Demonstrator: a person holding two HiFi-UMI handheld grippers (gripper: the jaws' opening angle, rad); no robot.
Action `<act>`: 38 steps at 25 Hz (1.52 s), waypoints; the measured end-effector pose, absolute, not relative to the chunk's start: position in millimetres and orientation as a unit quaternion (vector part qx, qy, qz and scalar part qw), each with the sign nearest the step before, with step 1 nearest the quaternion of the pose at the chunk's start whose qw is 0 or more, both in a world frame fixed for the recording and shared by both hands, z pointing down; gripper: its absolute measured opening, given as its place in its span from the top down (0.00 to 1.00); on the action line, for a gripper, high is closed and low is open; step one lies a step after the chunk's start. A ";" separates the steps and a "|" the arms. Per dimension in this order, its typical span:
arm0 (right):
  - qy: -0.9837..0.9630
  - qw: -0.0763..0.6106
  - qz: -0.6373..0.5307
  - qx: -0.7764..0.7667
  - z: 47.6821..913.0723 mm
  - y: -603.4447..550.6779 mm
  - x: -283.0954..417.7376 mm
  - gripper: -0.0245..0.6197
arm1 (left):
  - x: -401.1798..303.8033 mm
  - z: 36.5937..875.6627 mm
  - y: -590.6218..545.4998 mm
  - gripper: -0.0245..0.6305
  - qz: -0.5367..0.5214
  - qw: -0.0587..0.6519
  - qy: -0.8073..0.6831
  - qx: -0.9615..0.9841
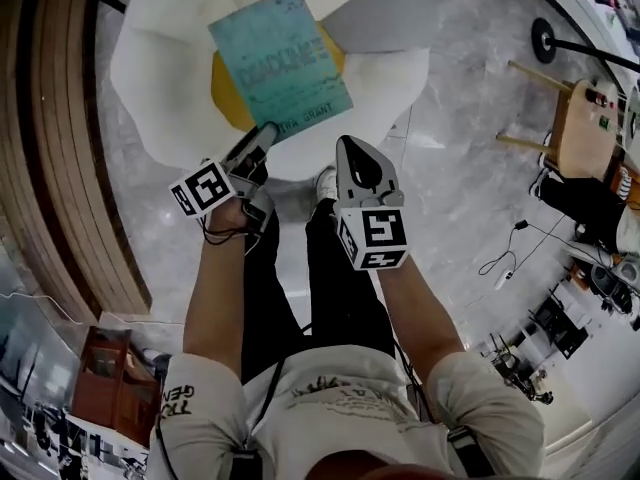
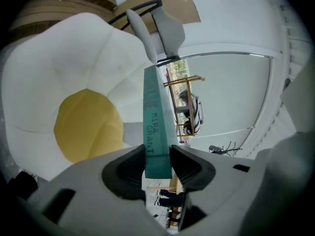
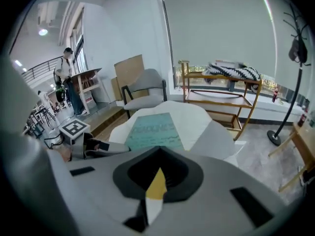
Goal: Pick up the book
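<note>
Left gripper (image 2: 157, 162) is clamped on the near edge of the book (image 2: 156, 117), which extends ahead of it over the cushion (image 2: 59, 73). Right gripper (image 3: 156, 181) closed, empty. Judged grasp stage; next, a steady lift.

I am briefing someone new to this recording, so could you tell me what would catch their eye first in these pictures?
First the teal book, clamped at its near edge between the fingers of the left gripper. Under it spreads a big cushion shaped like a fried egg, white with a yellow yolk. The right gripper hangs shut and empty beside the left.
</note>
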State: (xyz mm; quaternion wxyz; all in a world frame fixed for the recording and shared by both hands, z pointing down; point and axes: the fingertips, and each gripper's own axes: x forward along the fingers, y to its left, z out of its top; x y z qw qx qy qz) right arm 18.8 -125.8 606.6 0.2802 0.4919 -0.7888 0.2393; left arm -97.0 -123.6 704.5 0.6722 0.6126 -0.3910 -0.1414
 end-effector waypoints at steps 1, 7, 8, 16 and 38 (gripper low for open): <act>-0.791 0.275 0.234 0.493 592.1 -126.5 17.8 0.92 | -97.2 688.4 -123.3 0.68 -0.147 0.669 -0.395 0.613; -0.803 0.230 0.207 0.509 504.3 -135.4 21.1 0.92 | -88.7 585.2 -124.3 0.68 -0.160 0.647 -0.415 0.620; -0.803 0.221 0.204 0.515 489.9 -140.5 24.8 0.92 | -86.2 567.1 -127.6 0.68 -0.163 0.641 -0.418 0.623; -0.799 0.176 0.182 0.545 380.0 -140.2 48.4 0.92 | -81.9 437.0 -120.5 0.68 -0.202 0.612 -0.437 0.627; -0.805 0.054 0.075 0.587 191.6 -145.5 79.0 0.92 | -94.8 219.5 -124.8 0.69 -0.253 0.512 -0.449 0.687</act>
